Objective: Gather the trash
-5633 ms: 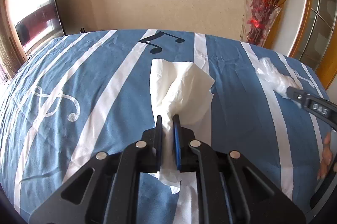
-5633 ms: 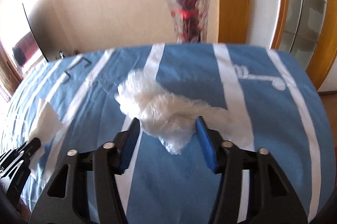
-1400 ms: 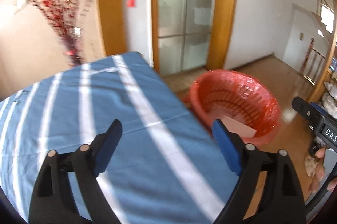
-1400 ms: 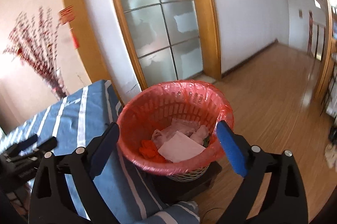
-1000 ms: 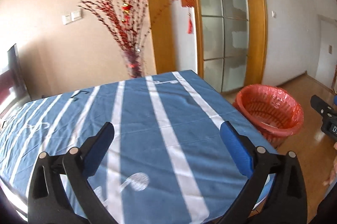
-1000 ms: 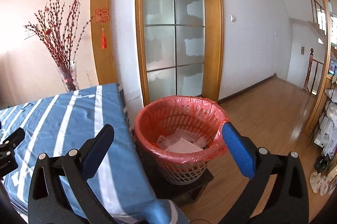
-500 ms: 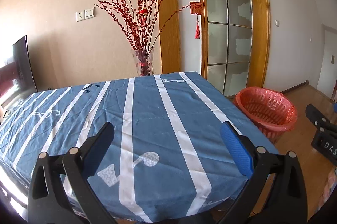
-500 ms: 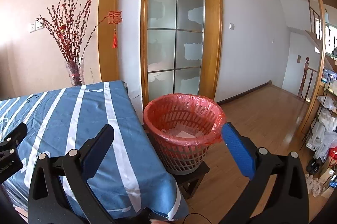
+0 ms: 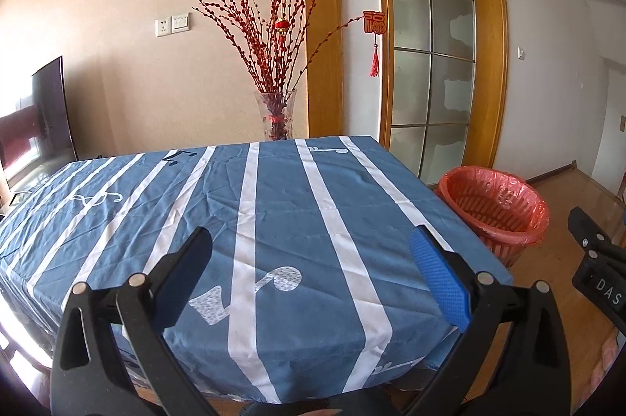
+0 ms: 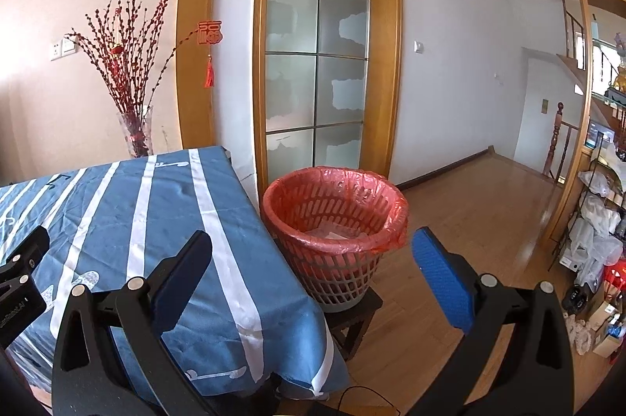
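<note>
Left gripper [image 9: 313, 259]: jaws apart, empty, lower centre over striped tablecloth [image 9: 274, 204]. Right gripper [image 10: 313, 259]: jaws apart, empty; red-lined basket [image 10: 334, 216] at frame centre.

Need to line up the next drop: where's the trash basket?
The trash basket sits on a small stool just right of the table.
</note>
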The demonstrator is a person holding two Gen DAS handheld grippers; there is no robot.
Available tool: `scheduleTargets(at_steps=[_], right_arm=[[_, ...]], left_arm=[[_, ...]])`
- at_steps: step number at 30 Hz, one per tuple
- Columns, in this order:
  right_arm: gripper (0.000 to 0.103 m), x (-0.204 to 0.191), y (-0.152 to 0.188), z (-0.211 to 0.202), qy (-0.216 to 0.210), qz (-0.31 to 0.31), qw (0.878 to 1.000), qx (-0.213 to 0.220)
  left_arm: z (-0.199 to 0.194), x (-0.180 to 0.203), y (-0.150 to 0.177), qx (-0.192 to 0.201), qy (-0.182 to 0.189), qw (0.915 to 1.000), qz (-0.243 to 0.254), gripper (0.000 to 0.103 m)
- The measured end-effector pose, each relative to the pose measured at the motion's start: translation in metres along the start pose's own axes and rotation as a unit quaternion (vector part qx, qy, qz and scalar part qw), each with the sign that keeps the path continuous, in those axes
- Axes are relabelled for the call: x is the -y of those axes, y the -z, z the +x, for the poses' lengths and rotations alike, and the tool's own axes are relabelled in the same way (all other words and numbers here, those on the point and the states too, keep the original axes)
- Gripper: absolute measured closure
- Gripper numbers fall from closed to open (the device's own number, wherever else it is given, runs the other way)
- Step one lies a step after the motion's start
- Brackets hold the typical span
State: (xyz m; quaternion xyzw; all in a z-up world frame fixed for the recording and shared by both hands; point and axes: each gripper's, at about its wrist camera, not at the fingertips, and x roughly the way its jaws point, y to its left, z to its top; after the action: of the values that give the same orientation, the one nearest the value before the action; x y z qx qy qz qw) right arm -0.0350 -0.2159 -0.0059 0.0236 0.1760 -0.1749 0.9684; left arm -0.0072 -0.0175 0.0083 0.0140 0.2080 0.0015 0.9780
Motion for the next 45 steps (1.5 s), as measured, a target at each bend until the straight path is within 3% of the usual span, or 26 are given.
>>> scheduleTargets(at_steps=[8, 45], right_arm=[[0.002, 0.0023, 0.0057, -0.0051, 0.016, -0.001, 1.0, 0.0], [0.002, -0.0039, 0.0104, -0.0024, 0.003, 0.004, 1.0, -0.023]], left_arm=[[-0.0053, 0.0004, 0.0032, 0.002, -0.007, 1.0, 0.002, 0.004], [-0.0078, -0.0005, 0.0036, 0.002, -0.011, 0.9999, -0.001, 0.004]])
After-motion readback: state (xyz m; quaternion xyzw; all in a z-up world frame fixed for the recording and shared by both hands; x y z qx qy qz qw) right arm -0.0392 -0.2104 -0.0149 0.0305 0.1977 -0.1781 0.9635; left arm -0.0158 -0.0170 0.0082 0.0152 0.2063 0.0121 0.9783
